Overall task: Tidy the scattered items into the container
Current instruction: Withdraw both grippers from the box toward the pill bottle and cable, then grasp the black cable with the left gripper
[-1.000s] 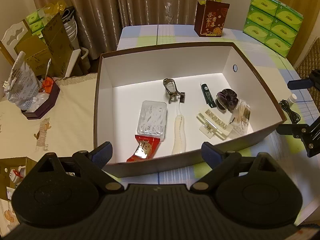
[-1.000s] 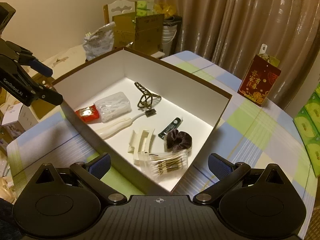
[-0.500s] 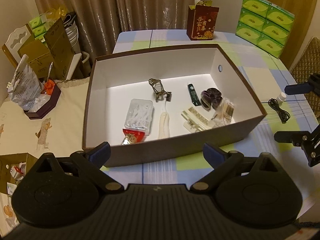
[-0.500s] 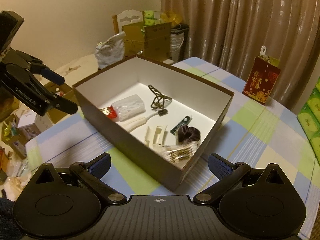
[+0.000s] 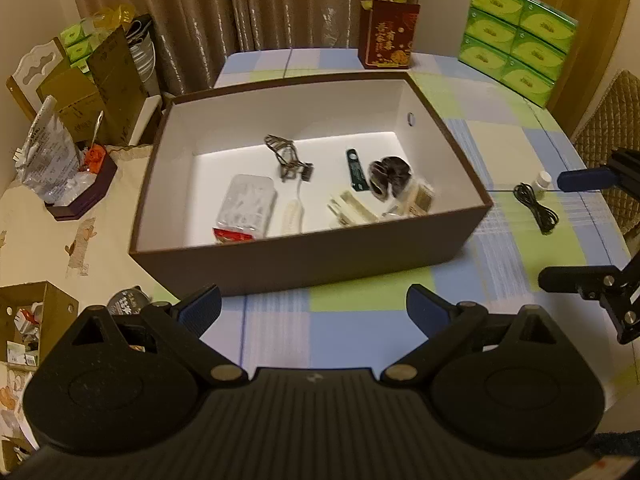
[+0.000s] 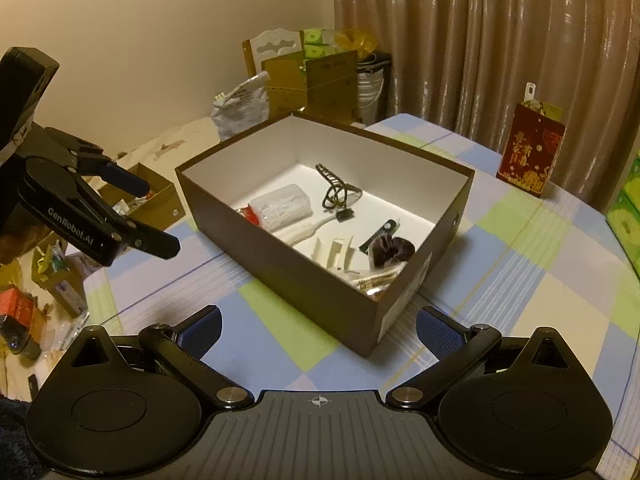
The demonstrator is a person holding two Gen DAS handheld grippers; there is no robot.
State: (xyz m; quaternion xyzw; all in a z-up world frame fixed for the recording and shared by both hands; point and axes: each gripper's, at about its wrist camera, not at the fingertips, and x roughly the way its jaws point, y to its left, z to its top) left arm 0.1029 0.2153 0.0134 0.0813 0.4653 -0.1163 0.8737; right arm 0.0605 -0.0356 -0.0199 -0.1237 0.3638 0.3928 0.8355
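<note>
Brown rectangular cardboard box [image 5: 304,260], white matte inside, open top, sits on a checked blue/green/white tablecloth [image 5: 360,300]. Seven items lie in it: metal eyelash curler [image 5: 286,156], clear ribbed plastic case [image 5: 249,206], red foil packet [image 5: 232,236] partly under that case, cream toothbrush [image 5: 294,210], dark green tube [image 5: 356,168], brown velvet scrunchie [image 5: 390,176], cream slotted clip [image 5: 350,212]. A cotton swab pack [image 5: 420,198] sits at the near right corner, half hidden by the wall.

Outside the box, right side: coiled black cable [image 5: 536,208] and a small white bottle [image 5: 542,180], close together. Red gift bag [image 5: 388,38] and six stacked green tissue packs [image 5: 516,40] at the far edge.

Left gripper [image 5: 314,308] and right gripper [image 6: 318,326]: fingers spread wide, holding nothing, both hovering short of the box.
</note>
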